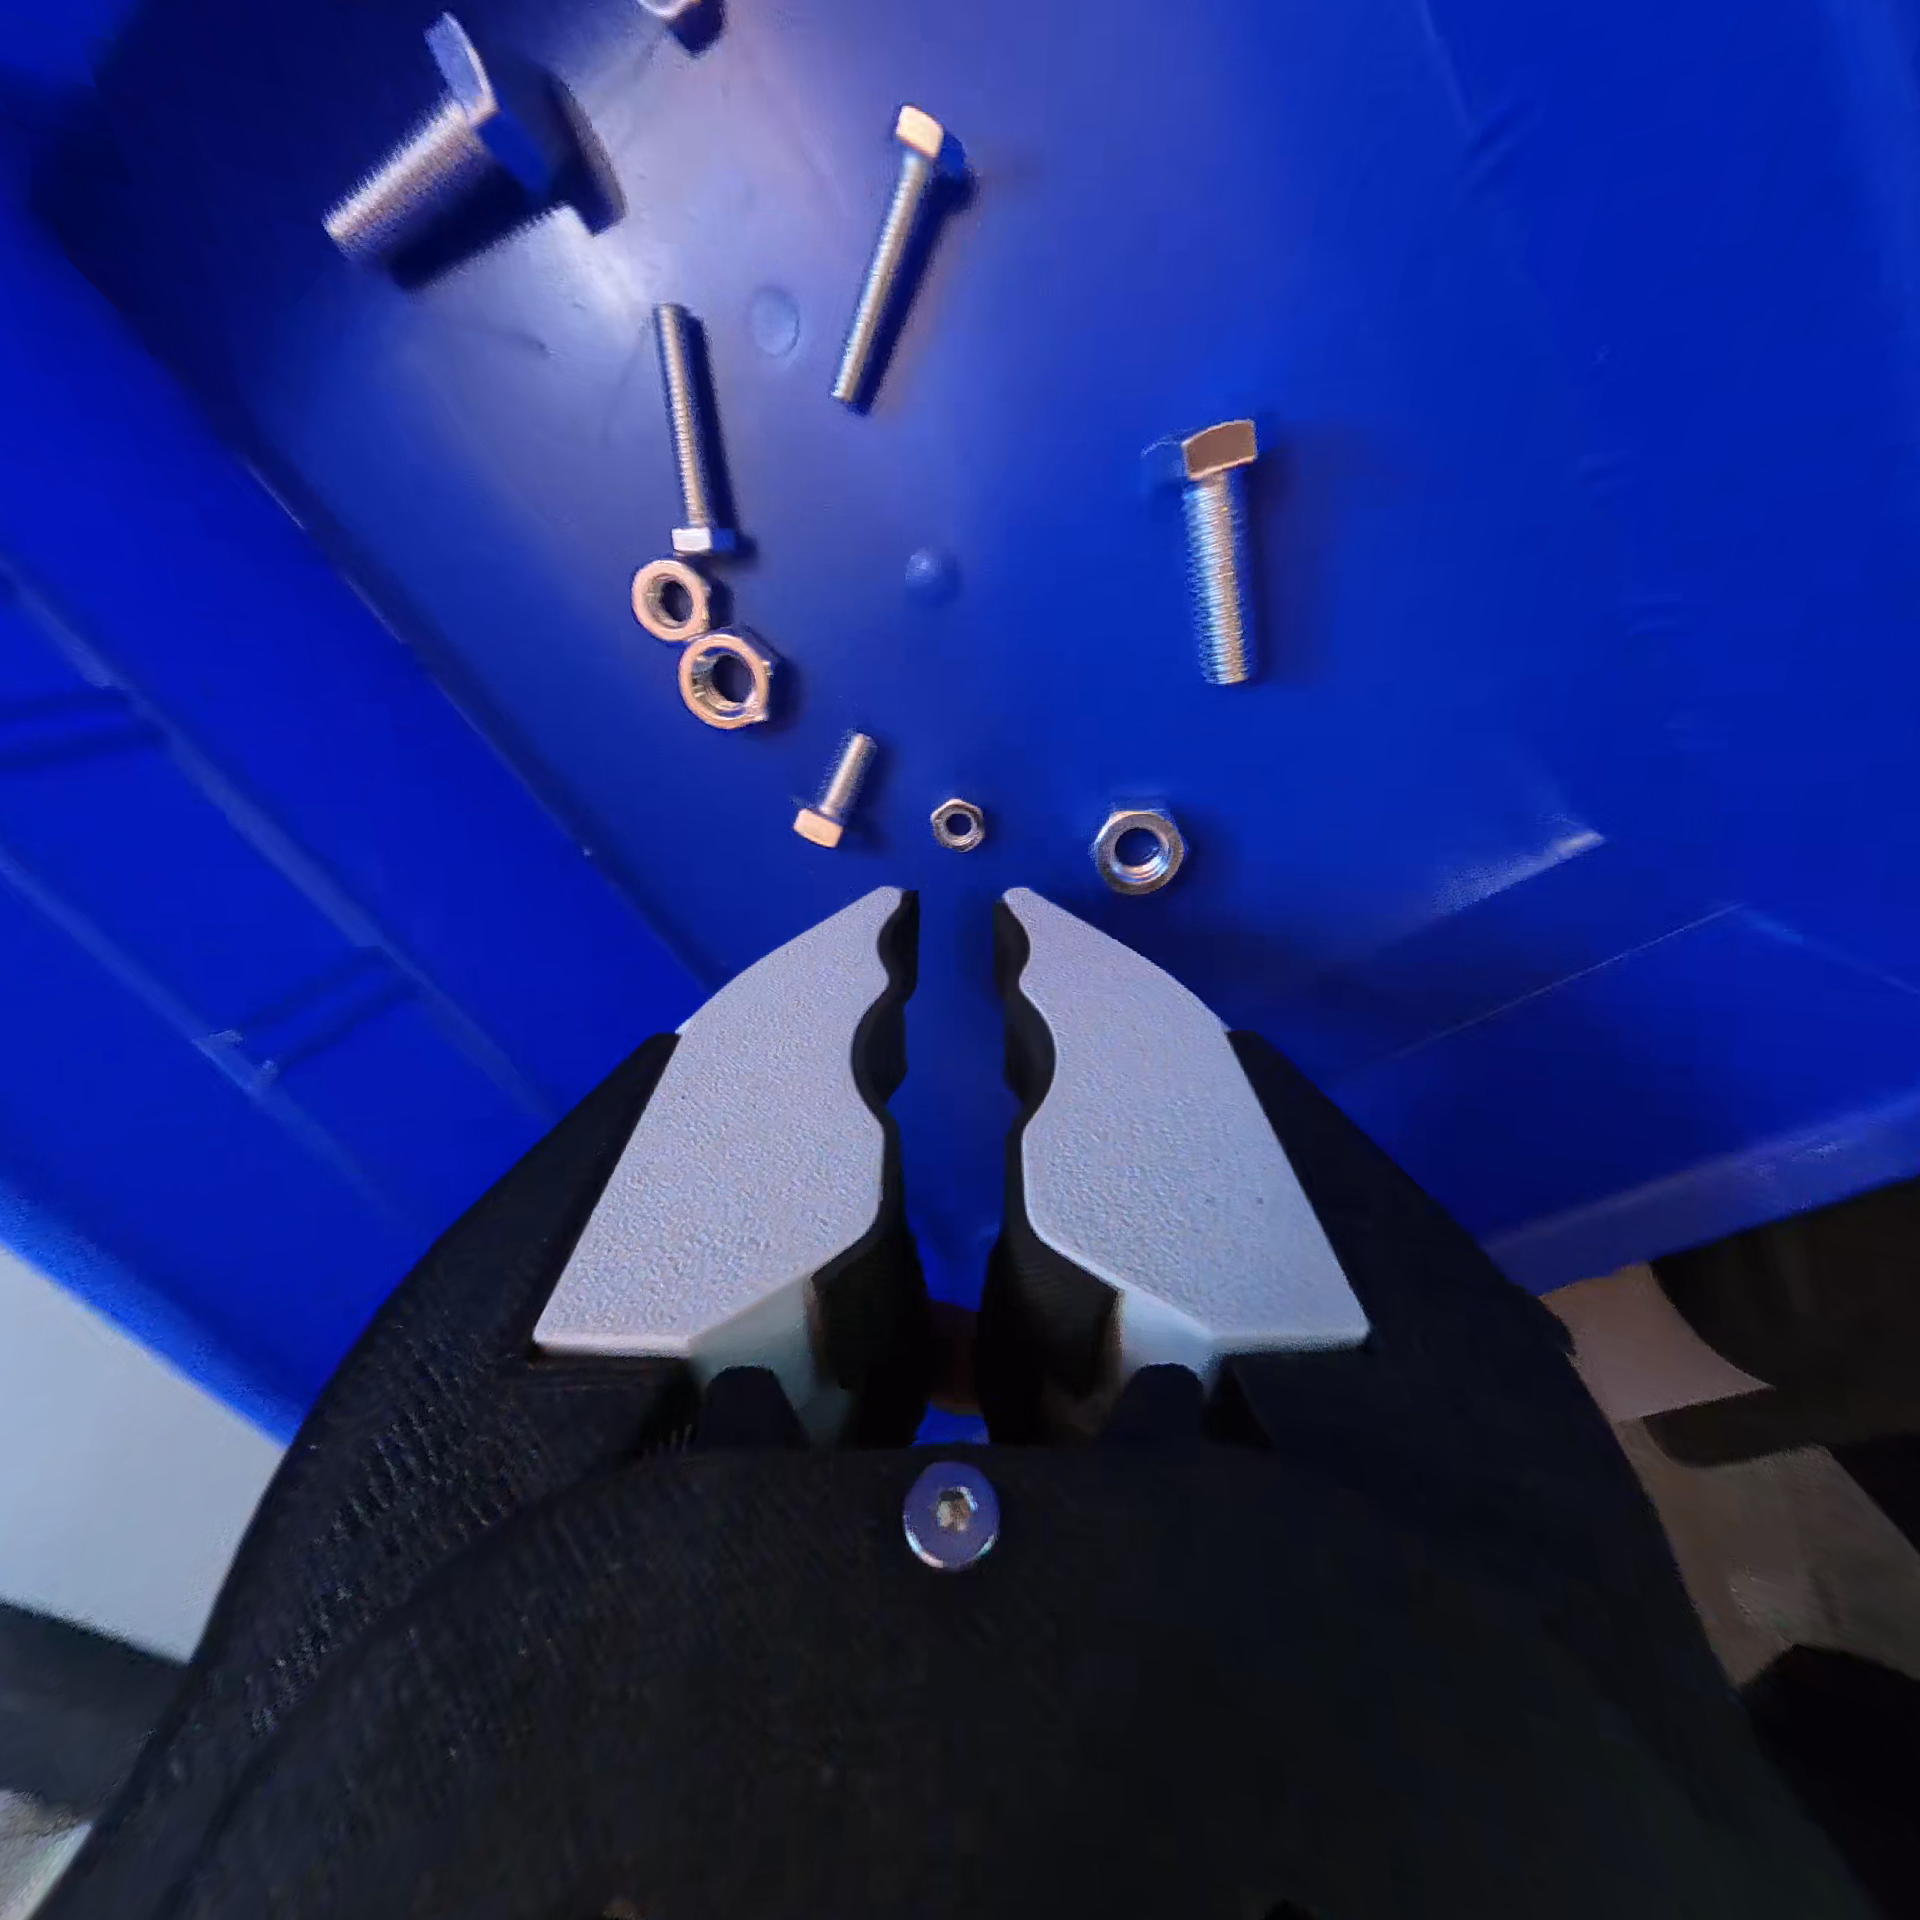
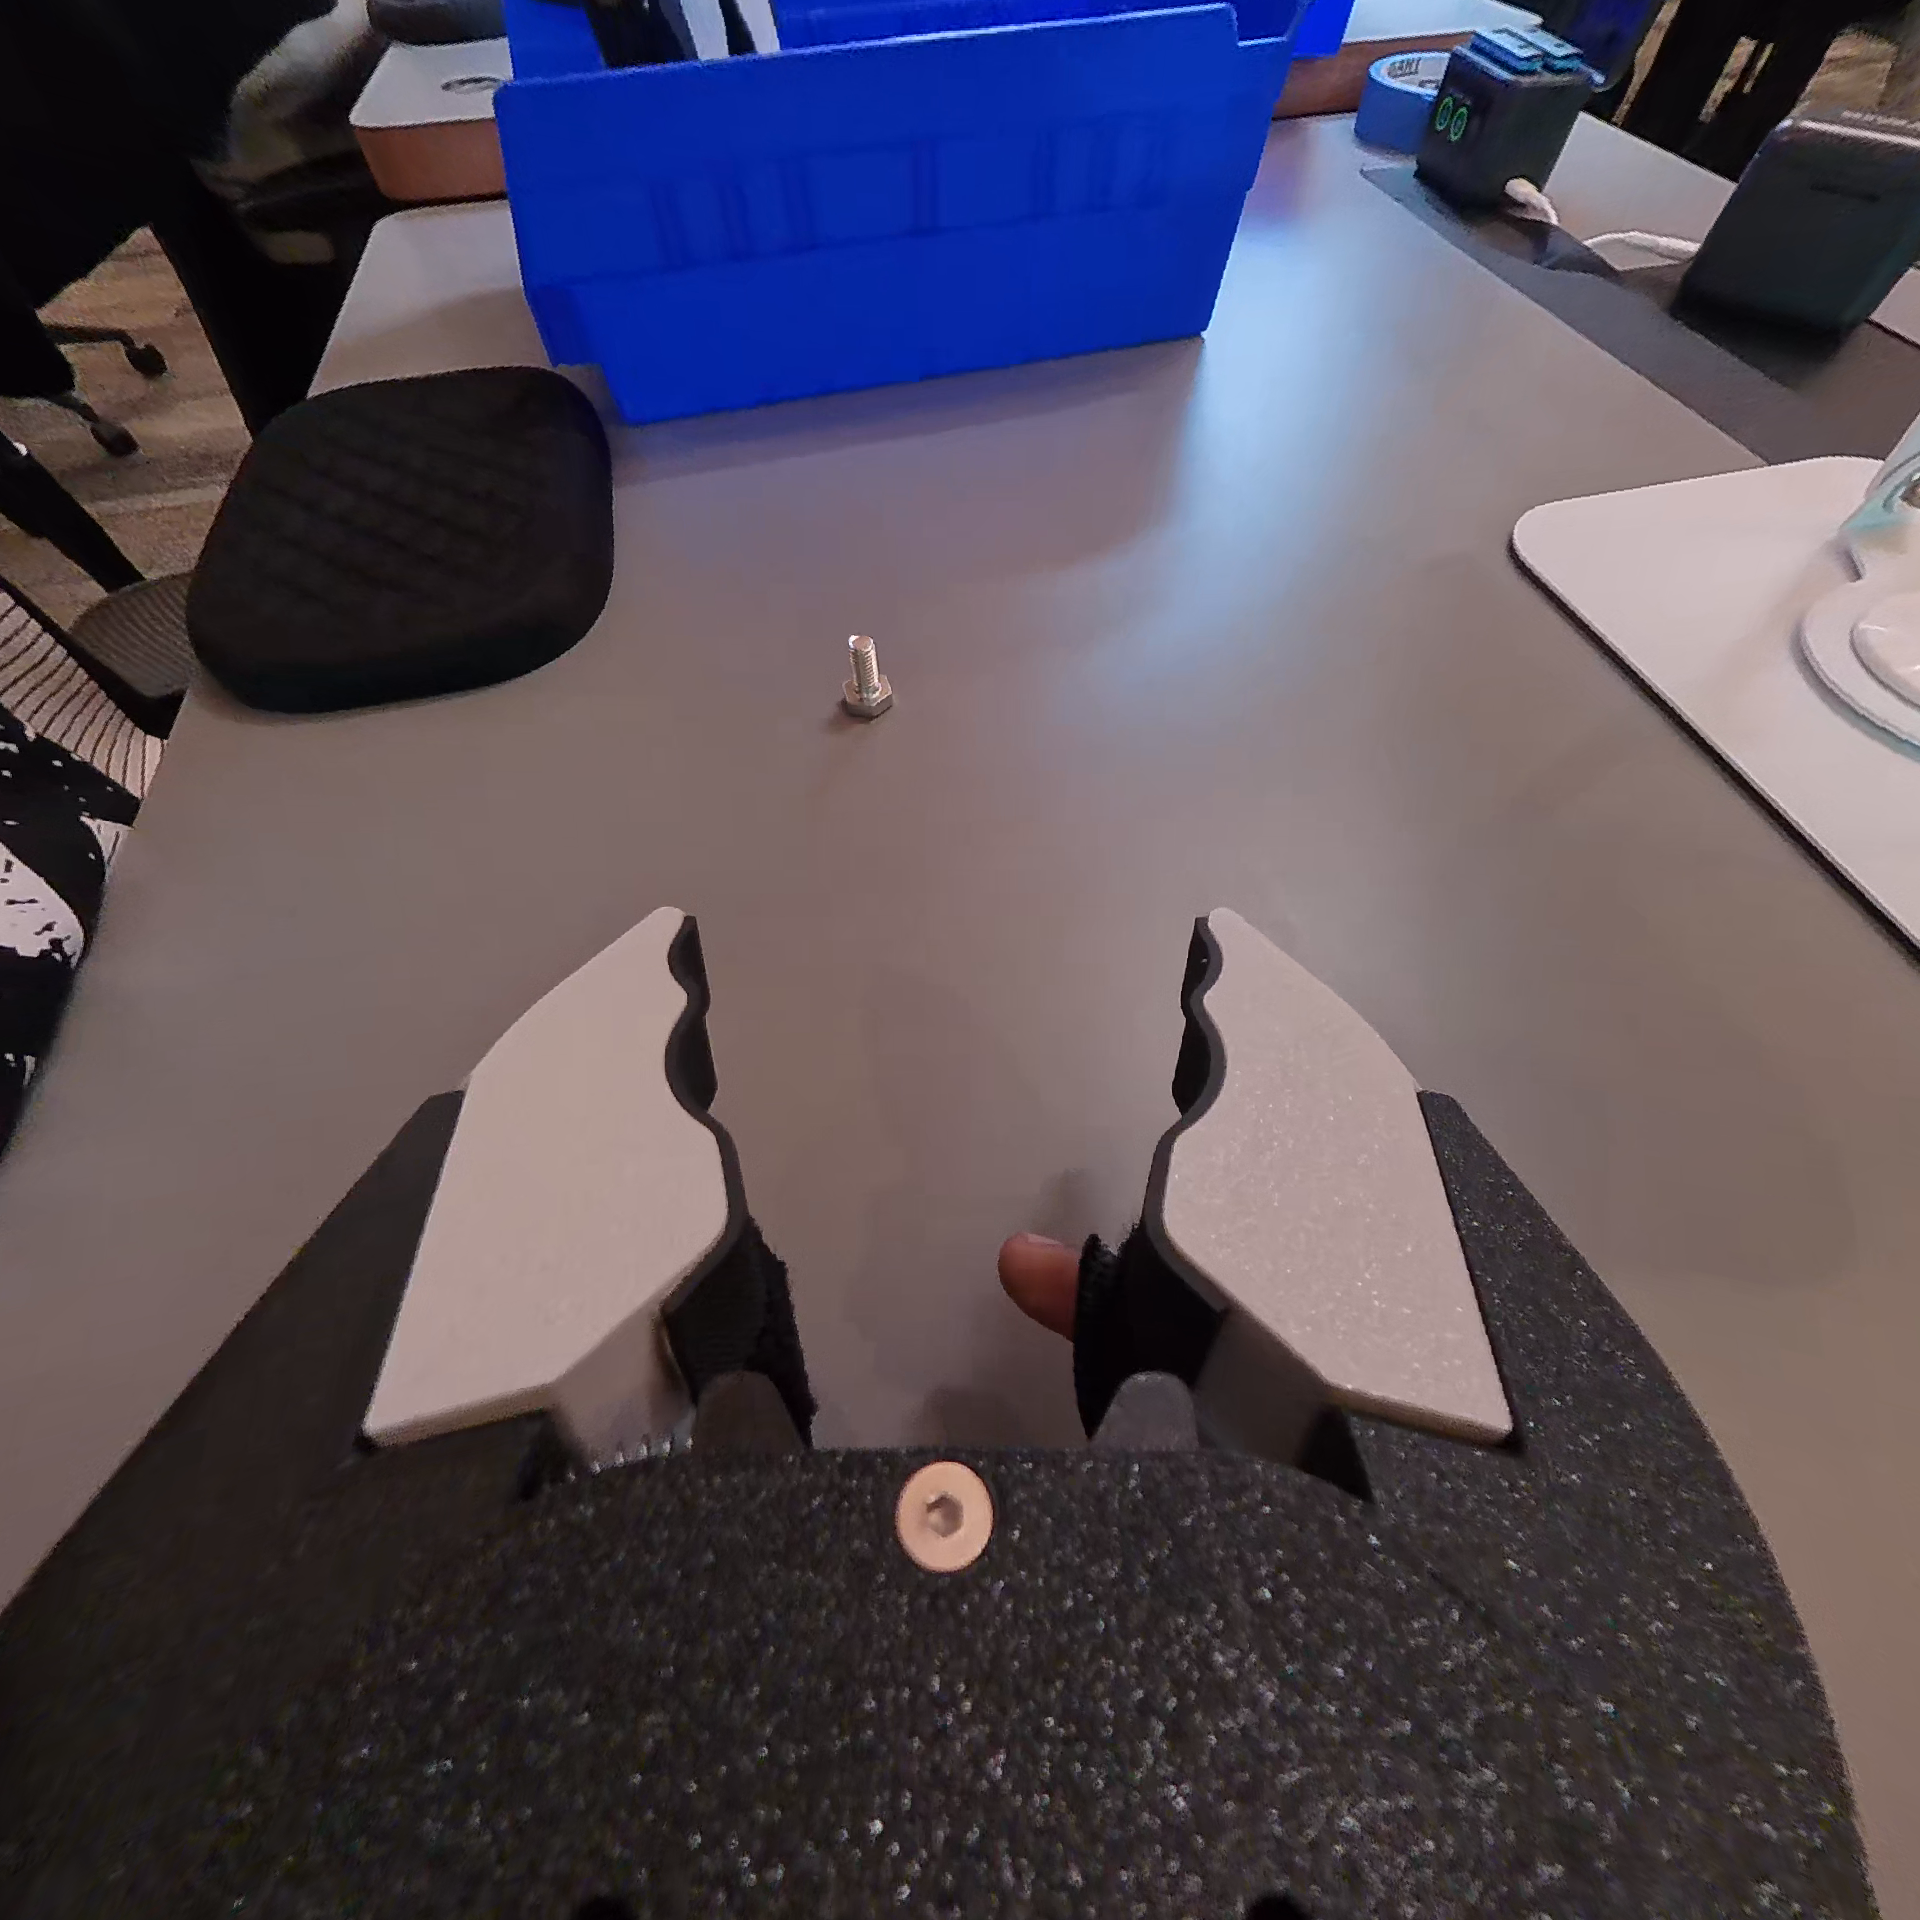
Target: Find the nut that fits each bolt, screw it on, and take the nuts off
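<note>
In the left wrist view, the left gripper (image 1: 956, 899) is held inside a blue bin (image 1: 1558, 416), its jaws narrowed to a slim gap with nothing between them. Ahead and far to its left, a thick bolt (image 1: 436, 166) is seen lying on the bin floor. Closer in on the left, a slim bolt (image 1: 688, 426) is laid with its head toward the gripper, and two nuts (image 1: 671, 601) (image 1: 727, 677) are found touching each other just below that head. A long bolt (image 1: 888, 260) is seen farther ahead. Just beyond the left fingertip a short bolt (image 1: 836, 792) is placed, and straight ahead of the gap lies a tiny nut (image 1: 957, 825). A larger nut (image 1: 1139, 850) sits just right of it, with a medium bolt (image 1: 1218, 551) farther ahead to the right.

In the right wrist view, the right gripper (image 2: 943, 920) is held wide and empty over a grey table (image 2: 1247, 727). A black pad (image 2: 405, 530) lies ahead to the left. Straight ahead, well apart, a bolt (image 2: 864, 677) is stood upright on its head, and the blue bin (image 2: 873, 208) is seen beyond it.
</note>
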Demonstrator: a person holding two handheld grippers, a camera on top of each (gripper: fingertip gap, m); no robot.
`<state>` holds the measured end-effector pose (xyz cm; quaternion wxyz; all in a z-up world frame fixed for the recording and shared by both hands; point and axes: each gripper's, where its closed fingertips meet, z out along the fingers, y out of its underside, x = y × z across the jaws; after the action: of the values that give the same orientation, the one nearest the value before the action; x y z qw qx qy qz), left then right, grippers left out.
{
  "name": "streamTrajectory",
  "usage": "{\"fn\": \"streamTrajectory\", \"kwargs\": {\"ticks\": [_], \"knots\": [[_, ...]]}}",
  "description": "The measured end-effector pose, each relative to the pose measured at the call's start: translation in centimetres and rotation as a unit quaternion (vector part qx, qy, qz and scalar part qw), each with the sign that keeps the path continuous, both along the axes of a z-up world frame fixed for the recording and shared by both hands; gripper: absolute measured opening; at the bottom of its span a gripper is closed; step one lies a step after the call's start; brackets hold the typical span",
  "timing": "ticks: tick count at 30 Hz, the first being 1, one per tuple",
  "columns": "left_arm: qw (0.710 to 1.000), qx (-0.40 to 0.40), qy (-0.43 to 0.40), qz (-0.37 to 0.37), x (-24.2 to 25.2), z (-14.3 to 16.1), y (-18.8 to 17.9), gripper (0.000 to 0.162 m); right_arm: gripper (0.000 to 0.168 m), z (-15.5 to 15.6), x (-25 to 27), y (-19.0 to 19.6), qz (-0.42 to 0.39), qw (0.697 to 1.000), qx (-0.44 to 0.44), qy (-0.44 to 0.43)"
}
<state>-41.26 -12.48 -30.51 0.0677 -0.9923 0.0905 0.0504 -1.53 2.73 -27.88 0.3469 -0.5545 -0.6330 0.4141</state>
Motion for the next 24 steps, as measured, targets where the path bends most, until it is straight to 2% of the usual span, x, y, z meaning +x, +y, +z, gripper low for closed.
{"fn": "streamTrajectory", "kwargs": {"ticks": [4,17,21,24], "knots": [[0.998,0.028,-0.062,-0.009,1.4,0.1,0.1,0.016,0.088,-0.4,0.1,0.0,0.002,1.000,0.008,-0.010],[0.996,-0.025,-0.030,-0.076,2.2,0.1,-3.8,0.027,0.087,-0.2,0.1,-0.1,0.003,1.000,0.009,-0.006],[0.998,0.004,-0.014,-0.065,1.5,0.7,-3.1,0.026,0.086,-0.3,0.1,-0.2,0.006,1.000,0.012,-0.009],[0.999,0.000,-0.021,-0.044,1.4,0.0,-2.2,0.023,0.086,-0.4,0.1,-0.2,0.007,1.000,0.012,-0.011]]}}
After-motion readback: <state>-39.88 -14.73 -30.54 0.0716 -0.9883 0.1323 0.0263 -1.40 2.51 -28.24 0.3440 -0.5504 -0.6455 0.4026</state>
